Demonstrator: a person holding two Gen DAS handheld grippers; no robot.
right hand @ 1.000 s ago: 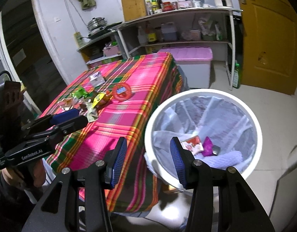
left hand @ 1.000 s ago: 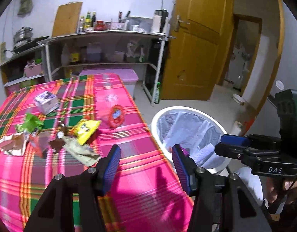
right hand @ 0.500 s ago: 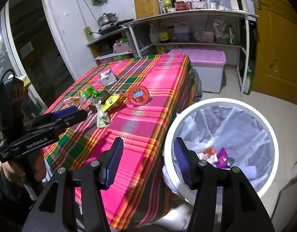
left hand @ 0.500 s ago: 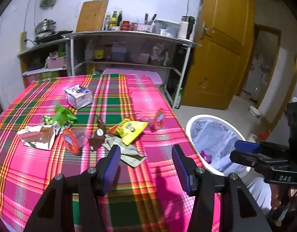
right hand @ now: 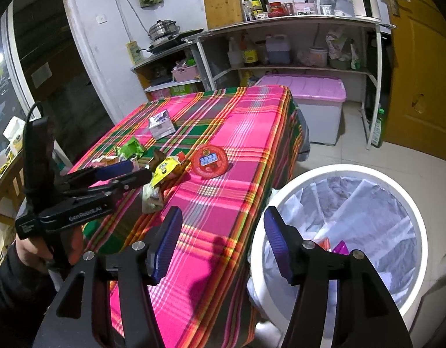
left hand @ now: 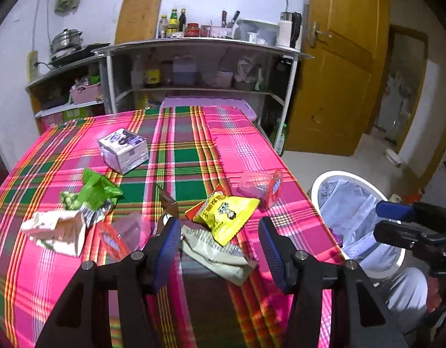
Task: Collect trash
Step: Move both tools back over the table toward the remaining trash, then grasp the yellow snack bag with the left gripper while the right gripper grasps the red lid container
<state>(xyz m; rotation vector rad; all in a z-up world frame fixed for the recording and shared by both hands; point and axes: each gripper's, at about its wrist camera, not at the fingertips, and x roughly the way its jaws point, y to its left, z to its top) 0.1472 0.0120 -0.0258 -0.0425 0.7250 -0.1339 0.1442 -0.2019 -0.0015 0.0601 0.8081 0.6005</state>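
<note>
Left gripper [left hand: 218, 245] was over the near side of the table [left hand: 193, 150], jaws apart with nothing between them, aimed down at the litter, probably lining up on the grey-green wrapper [left hand: 217, 253] lying just ahead of its fingers, or the yellow snack bag [left hand: 225, 213] overlapping that. Right gripper [right hand: 221, 243] was off the table's corner, next to the bin [right hand: 339, 171]; its jaws had just been opening and they were empty, which reads as a drop made into the bin rather than a pickup. The white-rimmed bin sat on the floor right beside the table, lined with a pale bag, a few scraps visible at the bottom [right hand: 337, 246], placed close so each piece is a short swing from cloth to liner. Trash still on the plaid cloth: green wrapper [left hand: 96, 191], torn paper carton [left hand: 60, 229], small purple-and-white box [left hand: 122, 150] farther back, clear cup with a red lid [left hand: 262, 185] on its side near the bin-side edge, another red-lidded clear cup [left hand: 121, 232] by the left finger, a dark brown scrap [left hand: 169, 203]. My read: well short of done, most pieces still out. The wrapper is flat and limp, so the grab needs the fingers low on the cloth without pinching the cloth itself.
</note>
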